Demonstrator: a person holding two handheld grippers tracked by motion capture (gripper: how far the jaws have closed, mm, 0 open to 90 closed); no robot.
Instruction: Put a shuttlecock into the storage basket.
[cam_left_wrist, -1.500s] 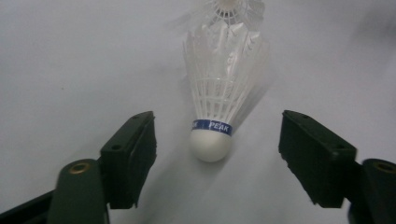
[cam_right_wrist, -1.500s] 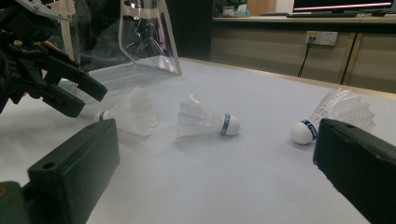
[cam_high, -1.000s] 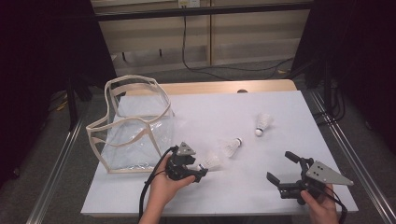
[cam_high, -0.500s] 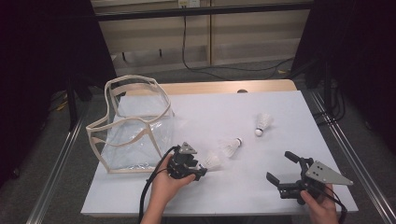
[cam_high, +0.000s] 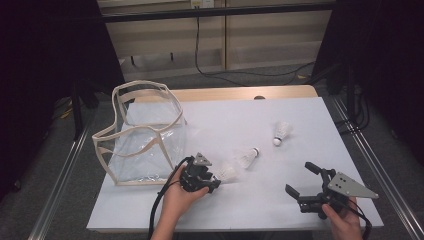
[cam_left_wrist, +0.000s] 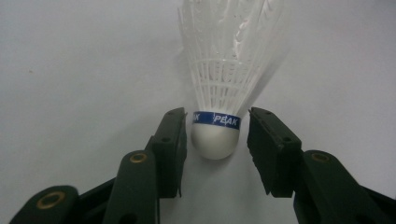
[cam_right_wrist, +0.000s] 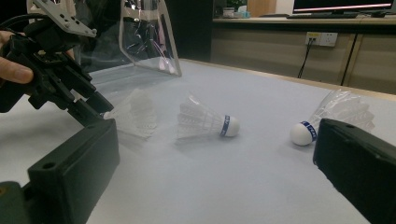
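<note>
The left gripper (cam_high: 216, 181) lies low on the white table (cam_high: 300, 115), near its front edge and left of the middle, with its jaws set either side of the cork head of a white shuttlecock (cam_left_wrist: 219, 93); the jaws have just been closing, and in the left gripper view a thin gap shows between each pad and the cork, so they stand open about it and not yet clamped; the shuttlecock lies on the table with its feathers pointing away from the gripper and a blue band around its cork. The right gripper (cam_high: 304, 179) is held close to the front right corner, its jaws wide apart with nothing between them. A second shuttlecock (cam_high: 247, 156) lies on its side just beyond the first, toward the table's middle; a third shuttlecock (cam_high: 281, 133) rests farther back and to the right, well apart from both grippers. A clear plastic bag (cam_high: 142, 135) with cream trim stands open along the left edge.
</note>
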